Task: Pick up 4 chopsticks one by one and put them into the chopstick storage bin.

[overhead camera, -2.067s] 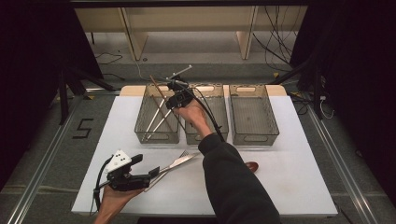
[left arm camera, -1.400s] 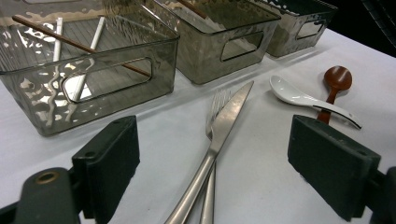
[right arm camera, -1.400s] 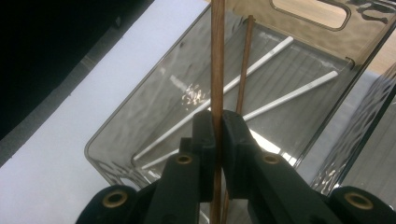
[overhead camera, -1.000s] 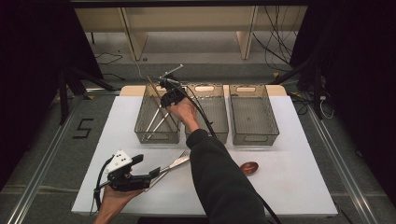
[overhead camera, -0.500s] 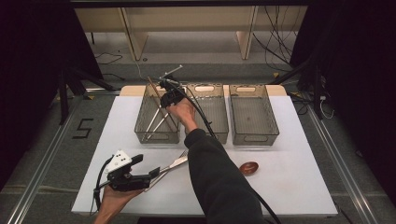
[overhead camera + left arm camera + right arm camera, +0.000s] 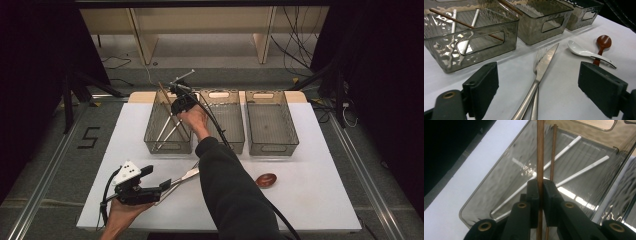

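Note:
My right gripper (image 6: 176, 100) hangs over the left clear bin (image 6: 150, 131), shut on a brown wooden chopstick (image 6: 540, 157) that points down into it. In the bin lie a second brown chopstick (image 6: 553, 152) and two white chopsticks (image 6: 566, 146). My left gripper (image 6: 161, 186) rests low at the table's front left, jaws open, with nothing pressed between them. A steel knife (image 6: 541, 72) lies across a fork (image 6: 538, 56) right in front of it. Beyond them lie a white spoon (image 6: 584, 53) and a brown spoon (image 6: 266, 180).
Three clear bins stand in a row at the back of the white table (image 6: 320, 165); the middle bin (image 6: 227, 131) and the right bin (image 6: 272, 125) hold nothing I can see. The right forearm crosses the table's middle. Dark floor surrounds the table.
Since two seconds ago the right hand has shifted a little left and farther back over the left bin with the chopstick. In the last second nothing has visibly moved.

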Demonstrator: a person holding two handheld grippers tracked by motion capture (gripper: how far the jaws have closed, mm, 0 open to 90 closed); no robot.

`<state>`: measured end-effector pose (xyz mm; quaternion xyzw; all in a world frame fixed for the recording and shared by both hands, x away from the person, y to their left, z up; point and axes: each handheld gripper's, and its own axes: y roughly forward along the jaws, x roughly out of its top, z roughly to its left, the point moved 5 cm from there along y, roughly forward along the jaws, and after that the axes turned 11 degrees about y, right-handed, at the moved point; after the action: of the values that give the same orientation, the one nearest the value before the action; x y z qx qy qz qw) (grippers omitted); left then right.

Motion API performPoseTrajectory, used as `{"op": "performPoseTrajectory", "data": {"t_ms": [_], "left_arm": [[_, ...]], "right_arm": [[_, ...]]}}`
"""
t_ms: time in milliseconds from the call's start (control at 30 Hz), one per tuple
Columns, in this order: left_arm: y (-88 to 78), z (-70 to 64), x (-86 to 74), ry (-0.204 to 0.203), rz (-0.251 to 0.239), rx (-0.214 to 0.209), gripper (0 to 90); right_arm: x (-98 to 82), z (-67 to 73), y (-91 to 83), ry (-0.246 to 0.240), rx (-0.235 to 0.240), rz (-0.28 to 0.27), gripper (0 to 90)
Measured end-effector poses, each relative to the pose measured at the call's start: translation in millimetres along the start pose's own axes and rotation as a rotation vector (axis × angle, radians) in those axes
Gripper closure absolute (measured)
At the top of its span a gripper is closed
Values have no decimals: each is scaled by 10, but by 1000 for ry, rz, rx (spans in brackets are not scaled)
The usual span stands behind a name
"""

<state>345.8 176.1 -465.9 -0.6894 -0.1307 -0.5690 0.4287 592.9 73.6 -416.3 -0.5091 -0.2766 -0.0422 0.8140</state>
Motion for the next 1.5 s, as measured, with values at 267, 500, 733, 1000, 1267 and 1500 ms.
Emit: {"op": "performPoseTrajectory", "data": {"t_ms": [267, 500, 733, 1000, 1267, 1500], "left_arm": [[0, 2, -4, -2, 1, 0, 163], [2, 2, -5, -1, 4, 3, 163], [2, 3, -8, -3, 6, 4, 163], [0, 9, -14, -5, 8, 6, 163], [-1, 11, -18, -8, 10, 10, 163], [6, 11, -19, -8, 15, 11, 163]], "right_arm": [[8, 17, -3, 5, 28, -13, 668], [22, 58, -205, -29, 80, -41, 586], [-44, 60, -366, -61, 120, -54, 542], [-150, 58, -529, -118, 145, -56, 454], [-392, -16, -867, -190, 157, -62, 394], [-727, -176, -1142, -212, 155, -65, 383]]}}
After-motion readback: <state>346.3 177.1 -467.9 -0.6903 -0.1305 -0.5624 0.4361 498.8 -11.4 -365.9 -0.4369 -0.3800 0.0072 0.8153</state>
